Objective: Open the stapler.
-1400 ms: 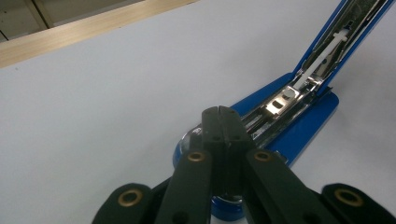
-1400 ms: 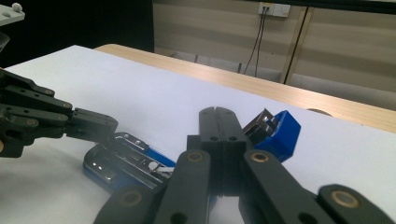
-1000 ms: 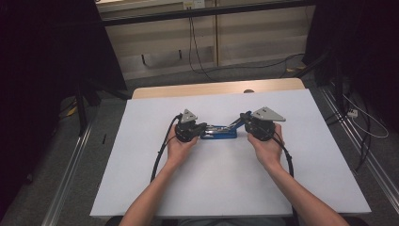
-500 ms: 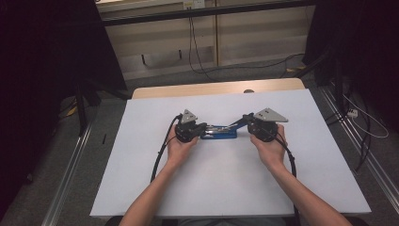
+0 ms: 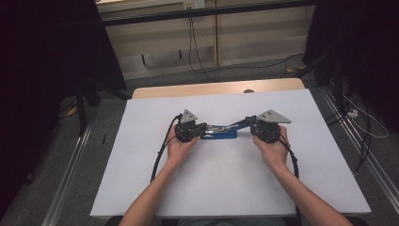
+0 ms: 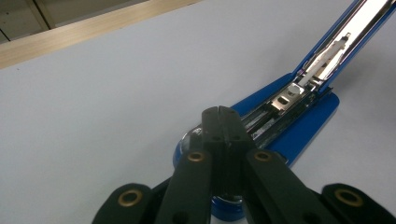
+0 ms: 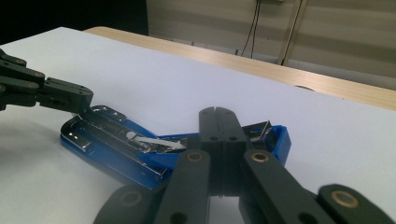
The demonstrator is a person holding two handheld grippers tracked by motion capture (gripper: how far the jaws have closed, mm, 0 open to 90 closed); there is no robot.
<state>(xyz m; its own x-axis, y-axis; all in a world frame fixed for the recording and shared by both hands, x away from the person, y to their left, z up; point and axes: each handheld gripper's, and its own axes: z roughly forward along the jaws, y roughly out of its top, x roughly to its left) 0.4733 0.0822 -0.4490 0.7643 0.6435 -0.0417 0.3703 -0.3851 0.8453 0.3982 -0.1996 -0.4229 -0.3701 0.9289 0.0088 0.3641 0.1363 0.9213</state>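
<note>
Blue stapler (image 5: 219, 133) lies opened flat on white table (image 5: 226, 188), between two hand-held grippers. Left gripper (image 6: 223, 122) – jaws clenched together, tips pressing down on stapler's rounded end. Right gripper (image 7: 219, 122) – jaws also clenched, tips at stapler's opposite end, over its raised blue arm; contact there possibly, view unclear. Metal staple channel exposed just ahead of both jaw pairs.

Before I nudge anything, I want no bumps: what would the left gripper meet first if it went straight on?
Probably the blue stapler: the shut left gripper already sits over its near end, pointing along its opened metal channel.
</note>
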